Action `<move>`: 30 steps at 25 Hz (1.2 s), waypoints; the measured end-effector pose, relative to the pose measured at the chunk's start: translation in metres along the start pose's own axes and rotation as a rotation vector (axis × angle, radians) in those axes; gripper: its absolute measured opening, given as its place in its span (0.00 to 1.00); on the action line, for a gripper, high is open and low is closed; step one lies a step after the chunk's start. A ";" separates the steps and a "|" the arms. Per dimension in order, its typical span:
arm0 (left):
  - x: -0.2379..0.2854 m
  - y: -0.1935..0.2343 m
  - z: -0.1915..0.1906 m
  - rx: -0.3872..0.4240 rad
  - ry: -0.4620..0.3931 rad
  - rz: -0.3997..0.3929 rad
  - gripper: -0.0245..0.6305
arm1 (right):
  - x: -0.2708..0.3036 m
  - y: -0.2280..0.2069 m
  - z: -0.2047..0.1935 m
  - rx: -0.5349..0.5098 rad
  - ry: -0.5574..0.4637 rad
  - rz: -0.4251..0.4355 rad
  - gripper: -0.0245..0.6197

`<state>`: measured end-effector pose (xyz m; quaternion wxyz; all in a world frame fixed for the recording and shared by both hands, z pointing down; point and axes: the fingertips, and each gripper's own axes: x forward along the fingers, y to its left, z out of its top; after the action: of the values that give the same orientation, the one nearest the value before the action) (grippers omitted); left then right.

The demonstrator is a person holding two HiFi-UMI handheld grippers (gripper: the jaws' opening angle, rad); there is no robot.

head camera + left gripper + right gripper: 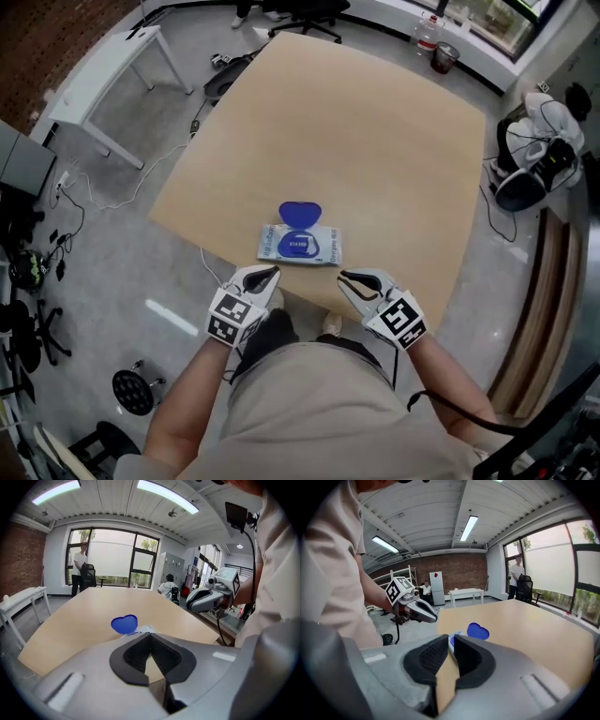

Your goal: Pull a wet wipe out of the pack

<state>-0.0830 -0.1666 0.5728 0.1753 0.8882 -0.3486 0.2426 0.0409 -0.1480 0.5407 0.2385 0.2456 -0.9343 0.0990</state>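
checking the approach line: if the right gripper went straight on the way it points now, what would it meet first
Most likely the wet wipe pack on the table: the right gripper points at its near right corner, with nothing between. Its height above the tabletop is unclear.

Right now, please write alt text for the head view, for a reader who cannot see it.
A wet wipe pack, its blue lid flipped open, lies near the front edge of a wooden table. The left gripper and right gripper hover just before it, both empty.
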 end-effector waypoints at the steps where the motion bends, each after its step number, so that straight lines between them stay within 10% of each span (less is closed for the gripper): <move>1: 0.008 0.011 -0.007 0.012 0.024 -0.014 0.04 | 0.012 -0.004 -0.002 0.006 0.010 -0.014 0.08; 14: 0.077 0.041 -0.039 0.120 0.200 -0.187 0.04 | 0.090 -0.033 -0.027 0.038 0.192 -0.037 0.15; 30: 0.092 0.057 -0.073 0.136 0.270 -0.177 0.04 | 0.145 -0.060 -0.065 -0.088 0.395 -0.025 0.15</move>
<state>-0.0866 -0.2206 0.6919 0.1806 0.8846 -0.2252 0.3663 -0.0136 -0.2396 0.6724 0.4290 0.2223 -0.8696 0.1013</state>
